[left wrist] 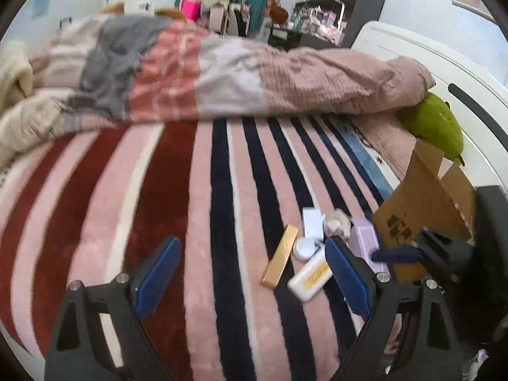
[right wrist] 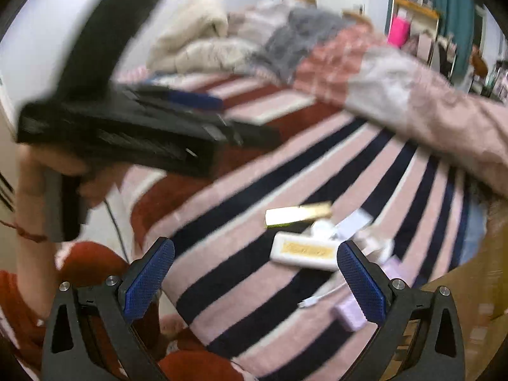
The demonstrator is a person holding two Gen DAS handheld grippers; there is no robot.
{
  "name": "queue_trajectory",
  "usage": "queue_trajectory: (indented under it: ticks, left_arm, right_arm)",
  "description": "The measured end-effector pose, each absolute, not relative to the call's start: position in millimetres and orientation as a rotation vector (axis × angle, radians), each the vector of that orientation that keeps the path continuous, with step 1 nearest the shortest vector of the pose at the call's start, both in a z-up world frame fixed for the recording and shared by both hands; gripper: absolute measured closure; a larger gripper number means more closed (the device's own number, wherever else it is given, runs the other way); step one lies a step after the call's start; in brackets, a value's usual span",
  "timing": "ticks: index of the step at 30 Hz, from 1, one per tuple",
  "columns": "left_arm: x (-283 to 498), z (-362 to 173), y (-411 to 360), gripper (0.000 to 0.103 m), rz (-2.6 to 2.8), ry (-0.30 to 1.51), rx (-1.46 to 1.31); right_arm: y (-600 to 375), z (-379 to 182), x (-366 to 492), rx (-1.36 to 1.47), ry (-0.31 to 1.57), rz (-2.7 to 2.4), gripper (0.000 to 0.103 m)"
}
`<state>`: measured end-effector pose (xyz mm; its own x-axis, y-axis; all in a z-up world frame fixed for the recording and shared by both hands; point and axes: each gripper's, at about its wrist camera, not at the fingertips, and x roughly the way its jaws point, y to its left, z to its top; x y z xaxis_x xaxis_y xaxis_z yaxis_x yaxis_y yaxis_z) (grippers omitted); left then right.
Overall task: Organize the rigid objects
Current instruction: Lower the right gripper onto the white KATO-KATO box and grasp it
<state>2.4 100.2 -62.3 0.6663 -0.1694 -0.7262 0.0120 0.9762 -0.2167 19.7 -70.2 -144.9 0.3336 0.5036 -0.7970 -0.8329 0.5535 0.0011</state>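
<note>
Your left gripper [left wrist: 250, 281] hangs low over the striped blanket [left wrist: 165, 222] on the bed, fingers spread wide with nothing between them. Same deal with your right gripper [right wrist: 255, 281]: fingers released, empty, hovering near the bed's edge.

The little pile of stuff sits just past your left gripper's right finger. Nearest is the white bar with the yellow label [left wrist: 309, 277], lying flat on the blanket; in the right wrist view that same bar [right wrist: 303, 252] is just ahead, between the two fingers. The gold box [left wrist: 279, 255] lies just left of it, angled, almost touching. Right behind the white bar there's a small round white case [left wrist: 304, 249], and beyond that a flat white box [left wrist: 311, 222] and a crumpled pale thing I can't make out. A lilac box [left wrist: 365, 238] sits to the right, half hidden by the finger, and a white cable [right wrist: 320, 297] trails on the blanket near it.

The open cardboard box [left wrist: 422, 203] stands at the right edge of the bed, just beside the pile. Farther back there's a green plush [left wrist: 431, 123] against the white headboard, and a bunched-up quilt [left wrist: 222, 76] runs across the far side of the bed.
</note>
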Motion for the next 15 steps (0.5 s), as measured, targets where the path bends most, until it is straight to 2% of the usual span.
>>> queue_trajectory:
  ticks: [5,14,15]
  left_arm:
    - [0,-82,105,0.013,-0.105,0.873,-0.193]
    - [1,-94,108,0.013,-0.124,0.907,-0.221]
    - [1,-94,107,0.013,-0.126,0.909,-0.22]
  right_arm:
    - [-68,-187,51,-0.465,0.857,0.721,0.0]
    - [-64,-211,60,-0.513,0.899,0.647,0.001]
    - [-62,-213,61,-0.527,0.9,0.643,0.005]
